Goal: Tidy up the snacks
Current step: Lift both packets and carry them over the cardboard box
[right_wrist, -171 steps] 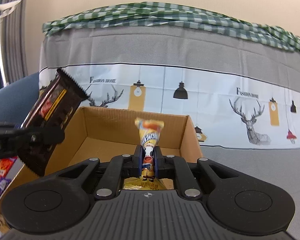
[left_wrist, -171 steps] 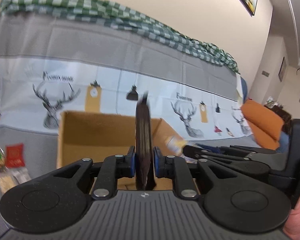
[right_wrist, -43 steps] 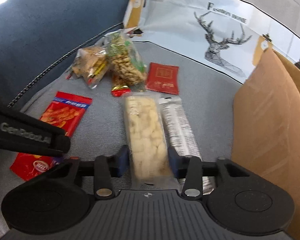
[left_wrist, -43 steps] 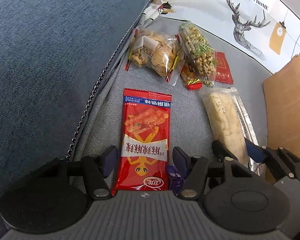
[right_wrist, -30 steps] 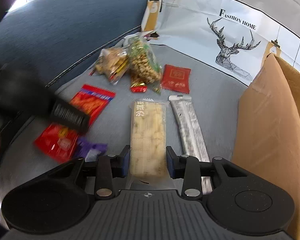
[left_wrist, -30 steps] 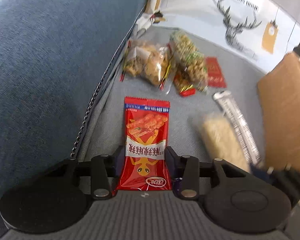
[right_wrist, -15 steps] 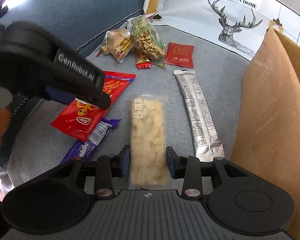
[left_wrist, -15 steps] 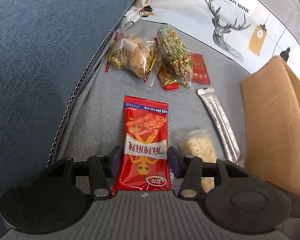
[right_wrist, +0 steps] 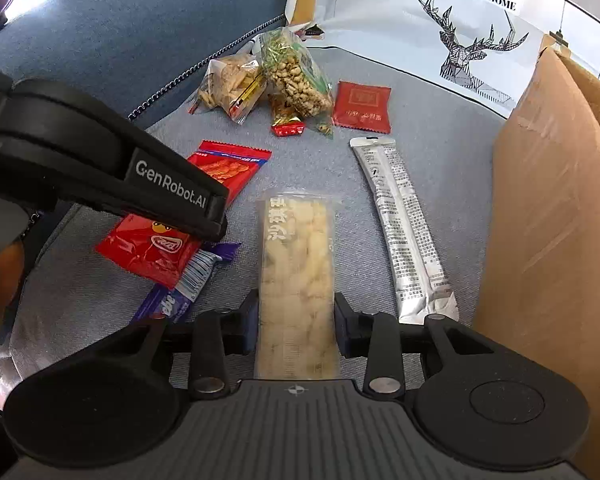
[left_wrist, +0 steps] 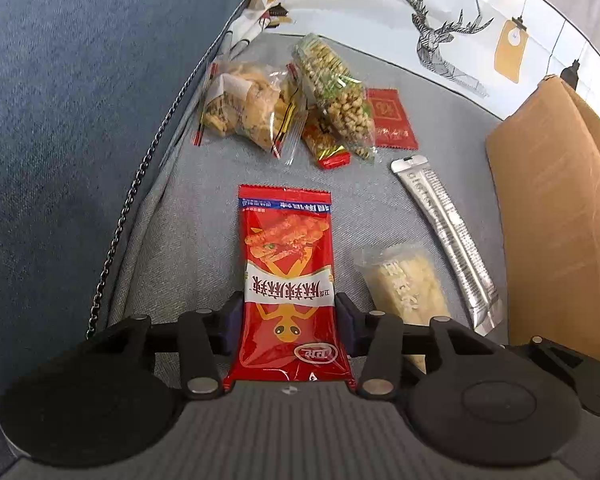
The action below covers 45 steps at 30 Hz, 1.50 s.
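My left gripper (left_wrist: 289, 316) is shut on a red snack packet (left_wrist: 287, 276), its pads pressing both long edges; the packet also shows in the right wrist view (right_wrist: 156, 240). My right gripper (right_wrist: 296, 322) is shut on a clear packet of pale yellow crisps (right_wrist: 298, 272), which also shows in the left wrist view (left_wrist: 406, 284). The left gripper's body (right_wrist: 112, 176) crosses the left of the right wrist view. The cardboard box (right_wrist: 556, 248) stands at the right, and also shows in the left wrist view (left_wrist: 560, 220).
On the grey sofa seat lie a silver stick packet (left_wrist: 446, 236), a small dark red sachet (left_wrist: 390, 118), a bag of green-wrapped nuts (left_wrist: 336, 96), a clear bag of crackers (left_wrist: 246, 108), a small red-gold packet (left_wrist: 326, 146) and a purple bar (right_wrist: 188, 284). The blue armrest (left_wrist: 80, 120) rises at the left.
Both grippers left the box, came down open over the seat, and closed: the left on the red packet, the right on the yellow crisp packet. Both views have since pulled back slightly.
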### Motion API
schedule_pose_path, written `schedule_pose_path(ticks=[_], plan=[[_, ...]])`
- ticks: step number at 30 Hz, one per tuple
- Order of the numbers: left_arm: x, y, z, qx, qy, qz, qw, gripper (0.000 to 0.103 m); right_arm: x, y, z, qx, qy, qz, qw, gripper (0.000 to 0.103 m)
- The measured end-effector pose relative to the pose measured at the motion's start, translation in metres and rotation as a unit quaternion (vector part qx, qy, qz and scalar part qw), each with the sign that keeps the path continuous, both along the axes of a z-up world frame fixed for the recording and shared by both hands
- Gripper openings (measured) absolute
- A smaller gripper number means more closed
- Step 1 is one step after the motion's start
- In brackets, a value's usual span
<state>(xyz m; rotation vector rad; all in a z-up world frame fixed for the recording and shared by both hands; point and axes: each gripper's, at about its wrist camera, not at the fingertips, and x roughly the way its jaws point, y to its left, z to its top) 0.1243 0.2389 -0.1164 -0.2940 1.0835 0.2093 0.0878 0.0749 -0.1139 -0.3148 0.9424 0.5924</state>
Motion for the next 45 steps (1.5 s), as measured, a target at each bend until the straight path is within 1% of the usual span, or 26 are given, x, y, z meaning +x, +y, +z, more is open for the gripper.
schedule_pose_path(ticks=[3, 6, 11, 16, 20, 22, 26, 29, 31, 35, 39, 41, 45], plan=[[-0.004, -0.001, 0.006, -0.006, -0.018, 0.000, 0.9998, 0.051, -0.002, -0.003, 0.004, 0.001, -0.009, -0.003, 1.000, 0.038], [-0.008, -0.002, 0.013, -0.014, -0.036, 0.003, 0.9992, 0.050, -0.004, -0.007, 0.013, 0.008, -0.021, -0.007, 1.000, 0.038], [-0.017, -0.001, 0.026, -0.026, -0.072, 0.013, 0.9970, 0.050, -0.012, -0.012, 0.032, 0.013, -0.059, -0.001, 0.998, 0.038], [-0.028, -0.002, 0.042, -0.035, -0.116, 0.025, 0.9923, 0.050, -0.016, -0.023, 0.047, 0.027, -0.085, -0.003, 0.996, 0.038], [-0.038, -0.008, 0.057, -0.030, -0.158, 0.031, 0.9865, 0.050, -0.020, -0.035, 0.061, 0.055, -0.107, -0.002, 0.993, 0.038], [-0.043, -0.011, 0.064, -0.027, -0.180, 0.033, 0.9827, 0.050, -0.023, -0.042, 0.071, 0.073, -0.122, 0.002, 0.990, 0.038], [-0.053, -0.016, 0.078, -0.021, -0.219, 0.037, 0.9749, 0.050, -0.033, -0.059, 0.091, 0.107, -0.167, 0.015, 0.980, 0.038], [-0.057, -0.022, 0.086, -0.020, -0.242, 0.039, 0.9693, 0.050, -0.038, -0.074, 0.103, 0.117, -0.208, 0.023, 0.971, 0.038], [-0.057, -0.028, 0.091, -0.016, -0.256, 0.039, 0.9657, 0.050, -0.036, -0.086, 0.109, 0.122, -0.227, 0.021, 0.966, 0.038], [-0.055, -0.039, 0.097, -0.021, -0.274, 0.037, 0.9608, 0.050, -0.028, -0.110, 0.118, 0.128, -0.246, 0.005, 0.961, 0.038], [-0.047, -0.051, 0.098, -0.039, -0.280, 0.031, 0.9586, 0.050, -0.015, -0.135, 0.123, 0.130, -0.250, -0.019, 0.959, 0.038], [-0.043, -0.057, 0.098, -0.046, -0.284, 0.027, 0.9574, 0.050, -0.015, -0.146, 0.124, 0.129, -0.250, -0.031, 0.959, 0.038], [-0.039, -0.072, 0.100, -0.053, -0.297, 0.013, 0.9534, 0.050, -0.007, -0.168, 0.125, 0.130, -0.251, -0.054, 0.958, 0.038]])
